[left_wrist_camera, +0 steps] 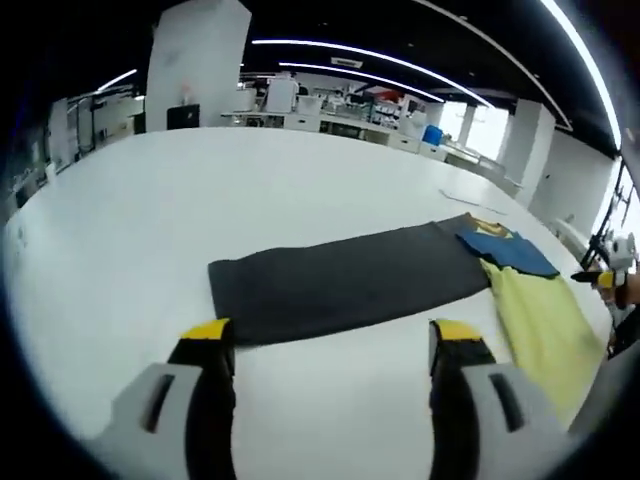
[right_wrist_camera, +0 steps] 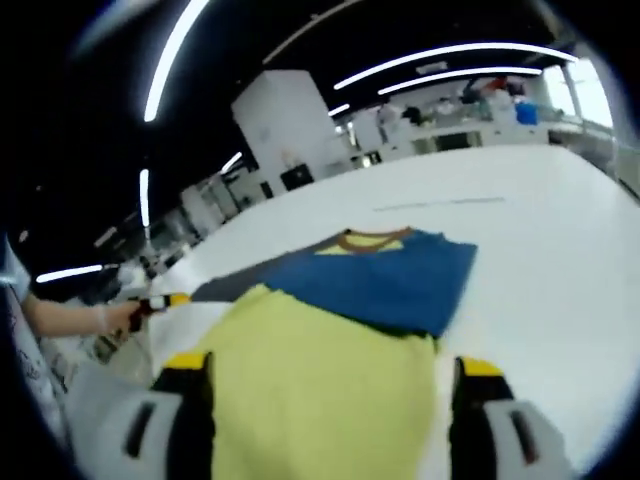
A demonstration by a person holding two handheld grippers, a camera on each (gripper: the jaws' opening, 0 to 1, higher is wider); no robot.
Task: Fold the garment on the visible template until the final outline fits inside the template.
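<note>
while the left gripper (left_wrist_camera: 332, 345) hovers open just short of the dark grey template (left_wrist_camera: 345, 282) on the white table (left_wrist_camera: 200, 190), the yellow-blue garment (right_wrist_camera: 340, 330) lies half folded, overhanging its right end; right gripper (right_wrist_camera: 325, 380) open, empty; folding remains.

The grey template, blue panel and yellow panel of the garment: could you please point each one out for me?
grey template (left_wrist_camera: 340, 285): left gripper view, middle of its surface.
blue panel (right_wrist_camera: 385, 280): right gripper view, centre of the blue cloth.
yellow panel (right_wrist_camera: 320, 385): right gripper view, middle, between the jaws.
</note>
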